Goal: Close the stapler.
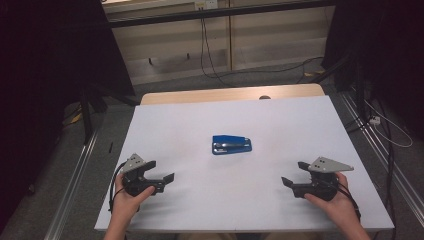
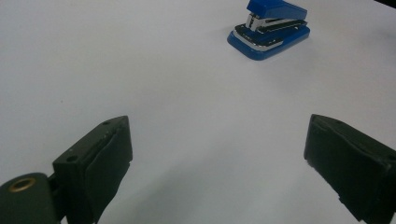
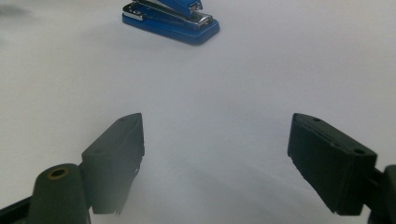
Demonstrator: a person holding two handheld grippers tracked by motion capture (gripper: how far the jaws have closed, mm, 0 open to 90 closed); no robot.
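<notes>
The left gripper stands open with nothing between its jaws, near the table's front left. The blue stapler (glossy plastic, with a shiny metal strip) lies flat in the middle, well apart from both. The right gripper is open too, its matte black jaws empty.

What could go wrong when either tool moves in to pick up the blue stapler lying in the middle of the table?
1. The stapler is low and lies loose on the smooth white table; a one-sided push might slide it away.
2. The left tool and right tool both point at it, open and empty; closing in together, they could collide.
</notes>
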